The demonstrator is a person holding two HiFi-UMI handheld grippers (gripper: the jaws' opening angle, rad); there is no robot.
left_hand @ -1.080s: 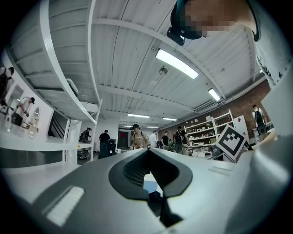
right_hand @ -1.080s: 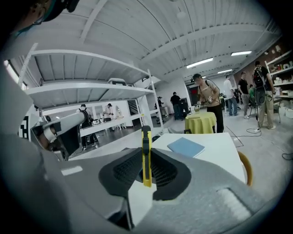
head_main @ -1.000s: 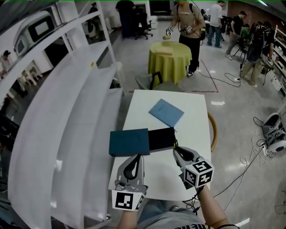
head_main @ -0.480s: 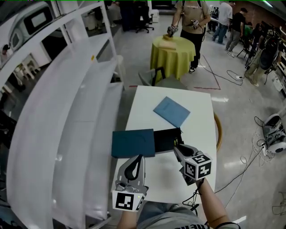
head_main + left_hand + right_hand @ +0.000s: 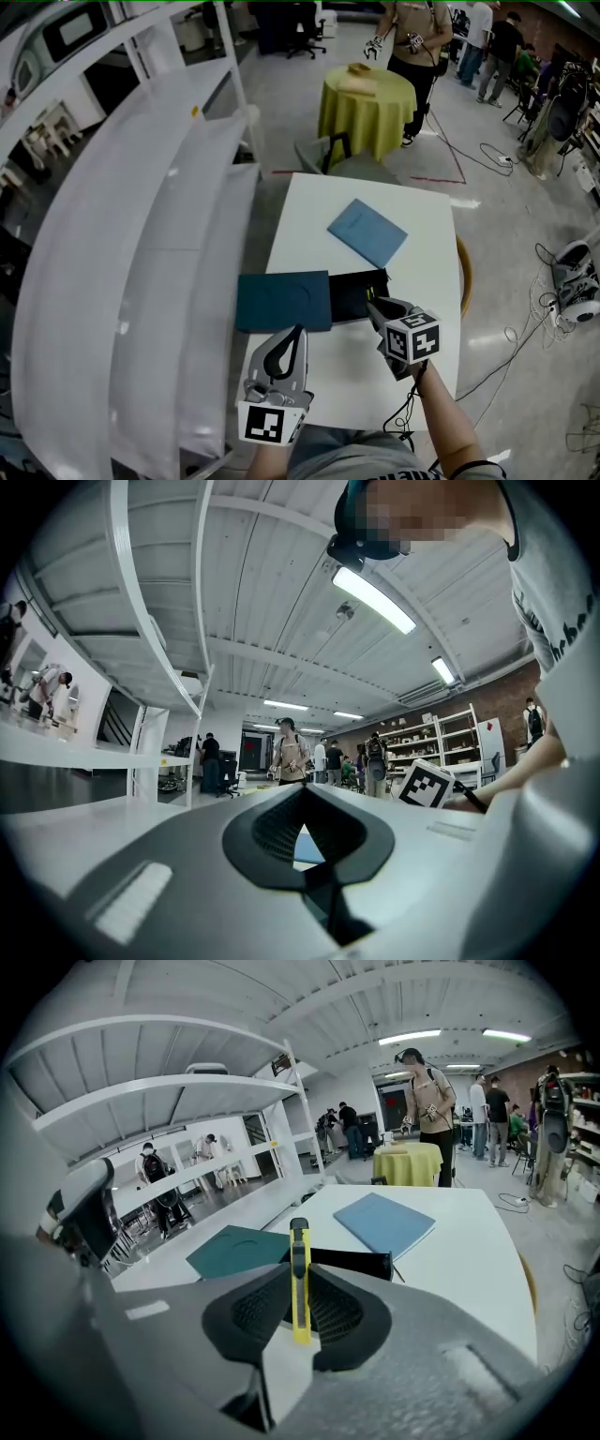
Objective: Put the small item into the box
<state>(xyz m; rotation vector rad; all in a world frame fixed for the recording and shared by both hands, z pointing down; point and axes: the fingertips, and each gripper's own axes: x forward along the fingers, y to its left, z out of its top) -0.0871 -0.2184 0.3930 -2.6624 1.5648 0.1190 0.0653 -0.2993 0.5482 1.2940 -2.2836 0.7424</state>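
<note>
The right gripper [image 5: 380, 309] is clenched on a yellow utility knife [image 5: 299, 1274], the small item of the task. The knife stands upright between the pads, pinched low on its body, so most of its length sticks out beyond the jaws. That hold leaves the free end clear to go down into an opening first. The jaws are parted only by the knife's own thickness.

Just ahead of this gripper, nearly under the knife's tip, a black box [image 5: 352, 1263] sits on the white table [image 5: 422, 244]. A teal lid [image 5: 239, 1249] lies flat ahead and to the gripper's left, against the box's side. With the lid set off there, the box is open from above. Its inside is too dark to read, though it looks empty. Farther ahead and a little right lies a blue notebook [image 5: 384, 1222], well clear of the box and out of the way.

The left gripper [image 5: 296, 333] is squeezed closed on nothing. Its pads meet, and only a sliver of the table shows through the gap behind them. It hovers near the person's body, with the lid just ahead of it, touching neither lid nor box.

The step in hand looks like the carry to the box; the drop is not yet made.
</note>
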